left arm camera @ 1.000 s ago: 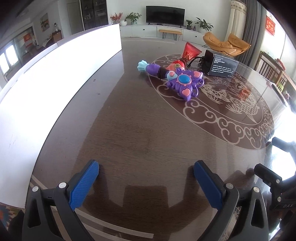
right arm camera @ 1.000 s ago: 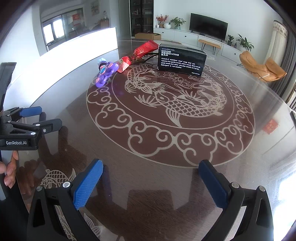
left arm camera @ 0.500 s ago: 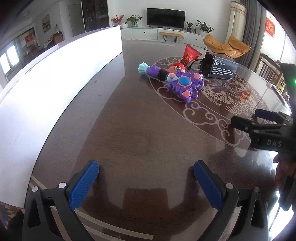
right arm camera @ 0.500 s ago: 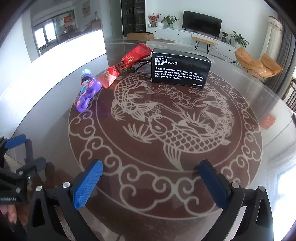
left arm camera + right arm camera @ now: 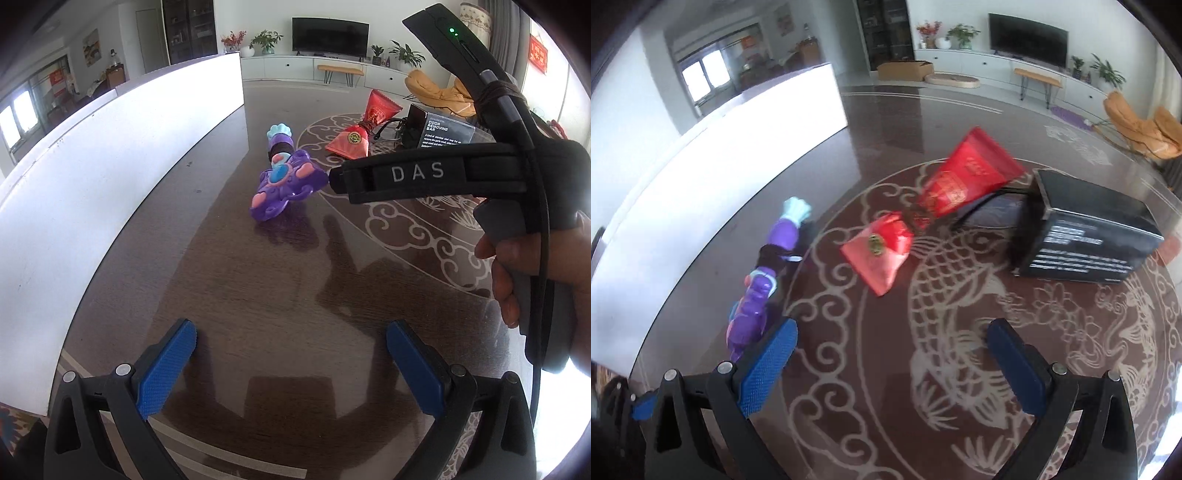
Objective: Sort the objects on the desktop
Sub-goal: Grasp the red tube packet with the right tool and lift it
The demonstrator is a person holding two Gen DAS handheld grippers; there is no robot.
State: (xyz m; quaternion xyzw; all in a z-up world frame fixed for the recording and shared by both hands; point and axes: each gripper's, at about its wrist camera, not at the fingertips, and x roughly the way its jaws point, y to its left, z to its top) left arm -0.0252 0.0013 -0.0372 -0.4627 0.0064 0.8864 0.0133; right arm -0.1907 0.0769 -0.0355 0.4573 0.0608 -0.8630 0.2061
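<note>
Right gripper (image 5: 890, 363) advanced since half second ago, now closest to toy (image 5: 759, 291); jaws apart, empty. Toy on table (image 5: 820, 192), just left of your left finger, long axis running away from you. Left gripper (image 5: 291, 365) apart, empty, farther back.

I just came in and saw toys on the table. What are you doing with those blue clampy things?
A person holds a gripper in each hand to sort things on the table. The right gripper hangs open near the purple toy, red pouch and black box. The left gripper is open too. Nothing is picked up yet.
</note>
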